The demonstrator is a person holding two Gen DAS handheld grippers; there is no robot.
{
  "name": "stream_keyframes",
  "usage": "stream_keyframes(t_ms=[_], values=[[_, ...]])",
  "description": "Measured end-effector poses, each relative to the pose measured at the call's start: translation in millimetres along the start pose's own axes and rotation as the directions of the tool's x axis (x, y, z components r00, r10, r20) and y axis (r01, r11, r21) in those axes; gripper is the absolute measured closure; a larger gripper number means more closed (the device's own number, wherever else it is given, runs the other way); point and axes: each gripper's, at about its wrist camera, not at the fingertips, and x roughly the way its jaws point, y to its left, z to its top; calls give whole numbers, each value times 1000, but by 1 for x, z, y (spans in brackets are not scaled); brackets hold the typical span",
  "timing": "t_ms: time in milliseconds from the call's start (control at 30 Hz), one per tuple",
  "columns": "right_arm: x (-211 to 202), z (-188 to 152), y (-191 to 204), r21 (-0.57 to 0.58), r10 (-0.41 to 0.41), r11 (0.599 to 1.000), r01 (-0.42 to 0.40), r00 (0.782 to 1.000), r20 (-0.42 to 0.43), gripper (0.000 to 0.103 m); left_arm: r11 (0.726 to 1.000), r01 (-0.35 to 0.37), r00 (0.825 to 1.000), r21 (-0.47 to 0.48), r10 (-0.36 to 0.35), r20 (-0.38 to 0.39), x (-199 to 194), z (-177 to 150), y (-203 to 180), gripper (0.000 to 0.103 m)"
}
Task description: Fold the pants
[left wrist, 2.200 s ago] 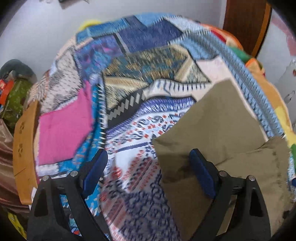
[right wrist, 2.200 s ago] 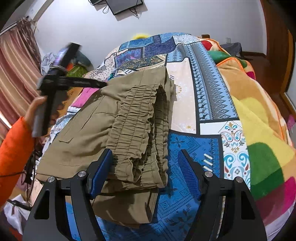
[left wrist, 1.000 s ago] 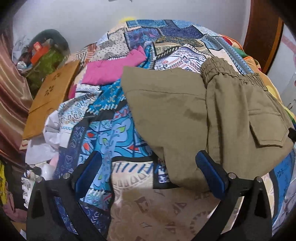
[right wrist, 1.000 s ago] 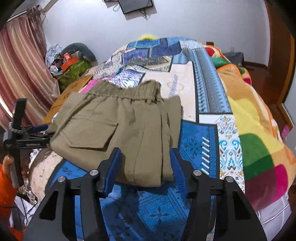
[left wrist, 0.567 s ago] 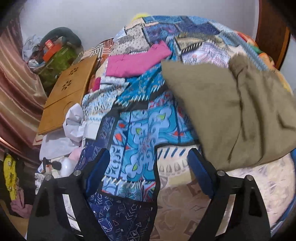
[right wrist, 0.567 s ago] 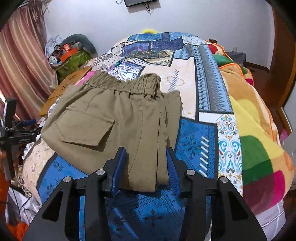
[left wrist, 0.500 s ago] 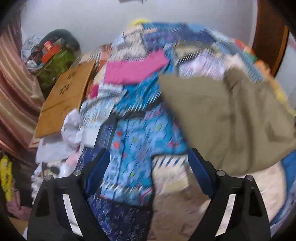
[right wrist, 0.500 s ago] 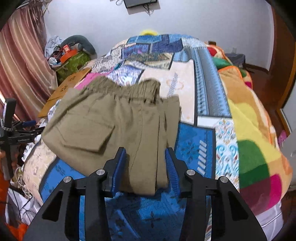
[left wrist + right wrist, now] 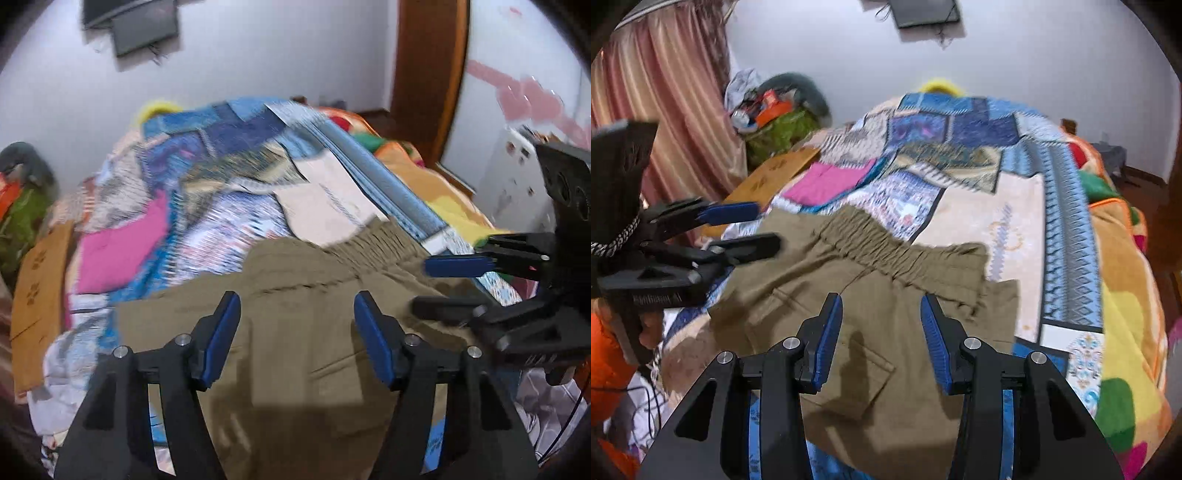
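Pants: olive cargo pants [image 9: 886, 332] lie folded on the bed, near the foot edge, elastic waistband toward the headboard.
Bed: patchwork quilt [image 9: 960, 147] beneath; striped blanket [image 9: 1126, 295] along the right edge.
Left gripper [image 9: 295, 332]: fingers apart, just been closing, nothing between them, above the pants.
Right gripper [image 9: 881, 339]: fingers parted, no cloth pinched, over the pocket.

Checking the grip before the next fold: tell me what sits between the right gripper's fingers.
In the right wrist view, nothing: the right gripper is open above the folded pants, pads clear of the cloth.
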Motion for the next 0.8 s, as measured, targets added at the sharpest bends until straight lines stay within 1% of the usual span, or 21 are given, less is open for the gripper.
stream_keyframes(t_ms=[33, 100, 167, 233, 333, 433, 500, 567, 667, 733, 800], values=[[7, -2, 0, -6, 0, 1000, -1, 1000, -23, 63, 1000, 4, 1000, 2, -4, -24, 9, -2, -3, 39], [22, -9, -2, -15, -2, 1000, 0, 997, -80, 63, 1000, -24, 996, 16, 25, -81, 31, -13, -5, 39], [31, -20, -6, -7, -4, 1000, 4, 994, -109, 63, 999, -23, 997, 23, 25, -78, 34, -22, -5, 38], [26, -25, -10, 3, 5, 1000, -5, 994, -107, 63, 999, -20, 997, 28, 22, -73, 28, -29, -3, 38], [14, -35, -13, 14, 10, 1000, -8, 994, -109, 63, 1000, -15, 997, 11, 16, -79, 21, -39, 7, 37], [3, -44, -15, 36, 13, 999, -9, 994, -106, 63, 999, 1, 996, -51, -5, -84, 11, -52, 22, 34], [-5, -50, -14, 36, 3, 999, 1, 995, -102, 63, 996, -1, 997, -84, -6, -81, 3, -61, 28, 32], [-12, -54, -14, 36, -26, 999, 29, 995, -99, 63, 996, -27, 996, -86, 20, -85, -4, -67, 32, 31], [-22, -63, -16, 38, -65, 997, 69, 993, -94, 63, 993, -29, 996, -115, 20, -81, -16, -75, 40, 31], [-28, -65, -21, 49, -85, 995, 90, 992, -92, 63, 990, -78, 994, -115, 69, -81, -24, -80, 44, 31], [-34, -69, -27, 72, -98, 992, 105, 991, -91, 62, 987, -97, 993, -126, 87, -80, -32, -86, 50, 31]])
